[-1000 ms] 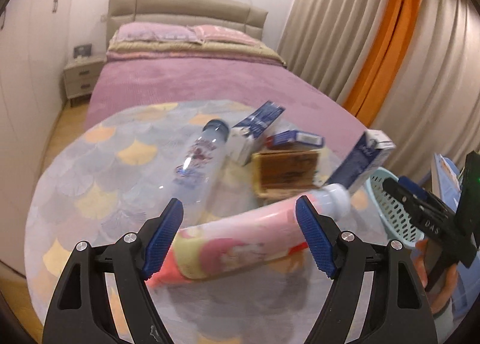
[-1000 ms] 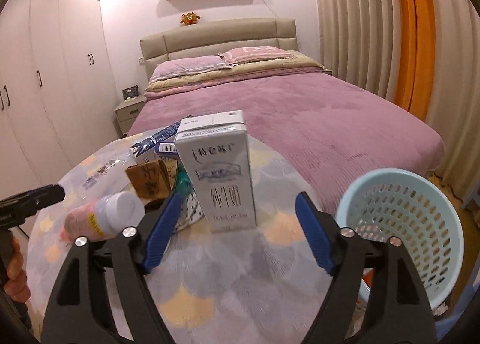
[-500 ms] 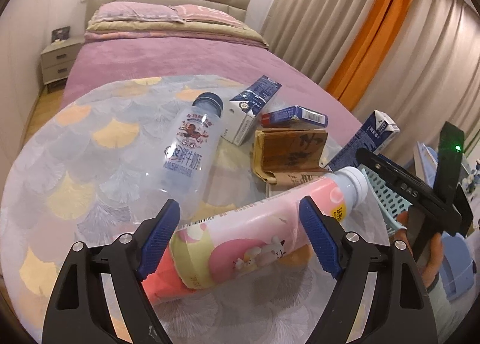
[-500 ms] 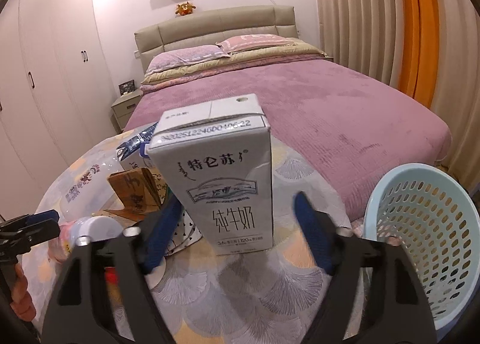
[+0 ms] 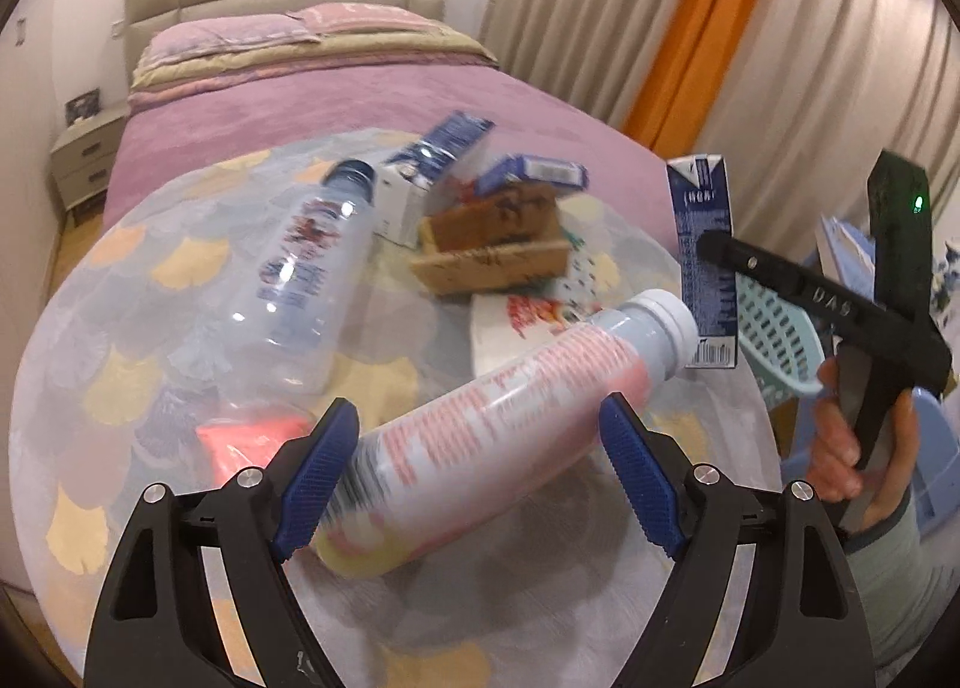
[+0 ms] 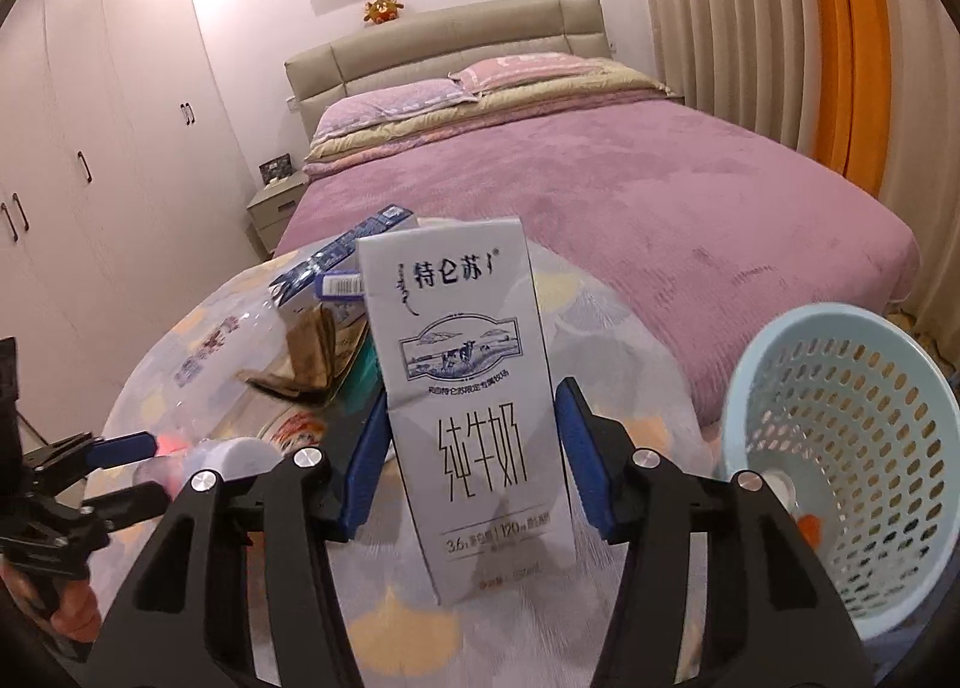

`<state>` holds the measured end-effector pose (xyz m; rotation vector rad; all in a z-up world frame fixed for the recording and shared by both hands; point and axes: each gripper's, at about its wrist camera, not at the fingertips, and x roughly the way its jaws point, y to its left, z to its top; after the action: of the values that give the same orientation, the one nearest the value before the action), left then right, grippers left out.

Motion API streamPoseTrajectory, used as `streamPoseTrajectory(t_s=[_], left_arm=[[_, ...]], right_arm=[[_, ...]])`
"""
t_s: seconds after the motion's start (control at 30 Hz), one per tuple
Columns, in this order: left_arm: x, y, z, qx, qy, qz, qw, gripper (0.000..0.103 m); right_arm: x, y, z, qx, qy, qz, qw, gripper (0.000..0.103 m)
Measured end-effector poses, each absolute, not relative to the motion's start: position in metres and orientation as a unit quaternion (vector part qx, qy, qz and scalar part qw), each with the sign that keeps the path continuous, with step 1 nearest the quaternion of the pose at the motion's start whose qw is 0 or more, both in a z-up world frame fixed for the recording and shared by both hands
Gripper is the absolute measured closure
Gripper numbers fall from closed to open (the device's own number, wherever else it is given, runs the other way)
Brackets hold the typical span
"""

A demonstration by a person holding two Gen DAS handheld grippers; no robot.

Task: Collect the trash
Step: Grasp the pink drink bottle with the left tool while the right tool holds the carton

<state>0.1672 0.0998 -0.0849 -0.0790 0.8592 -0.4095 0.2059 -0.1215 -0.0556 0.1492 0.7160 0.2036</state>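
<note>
A pink and white drink bottle (image 5: 510, 424) lies slantwise on the round table (image 5: 150, 388), between the fingers of my left gripper (image 5: 480, 478). That gripper is open, its blue pads apart from the bottle's sides. A white milk carton (image 6: 468, 388) stands upright at the table's right edge. My right gripper (image 6: 468, 466) straddles it with its jaws closing, and both pads meet the carton's sides. The left wrist view shows the same carton (image 5: 705, 244) with the right gripper's finger against it.
A light blue perforated basket (image 6: 840, 448) stands just off the table's right side with a small item inside. On the table lie a clear bottle (image 5: 306, 268), a brown cardboard piece (image 5: 492, 250) and blue-and-white cartons (image 5: 432, 166). A purple bed (image 6: 600, 178) is behind.
My right gripper's jaws came in from wide apart to the carton's sides. My left gripper sank and tilted closer over the pink bottle, which now shows a different side.
</note>
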Motion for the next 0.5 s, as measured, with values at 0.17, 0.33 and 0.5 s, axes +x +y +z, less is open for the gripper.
streamPoseTrajectory(t_s=[0.17, 0.33, 0.5], left_arm=[[0.151, 0.079, -0.093, 0.003, 0.433, -0.207, 0.878, 0.023], [0.136, 0.069, -0.103, 0.007, 0.447, -0.218, 0.868, 0.022], [0.118, 0.071, -0.107, -0.004, 0.448, -0.221, 0.866, 0.022]], right_arm=[[0.192, -0.132, -0.056, 0.08, 0.396, 0.111, 0.908, 0.052], [0.182, -0.131, -0.06, 0.072, 0.418, 0.107, 0.899, 0.052], [0.187, -0.121, -0.061, 0.062, 0.423, 0.102, 0.898, 0.05]])
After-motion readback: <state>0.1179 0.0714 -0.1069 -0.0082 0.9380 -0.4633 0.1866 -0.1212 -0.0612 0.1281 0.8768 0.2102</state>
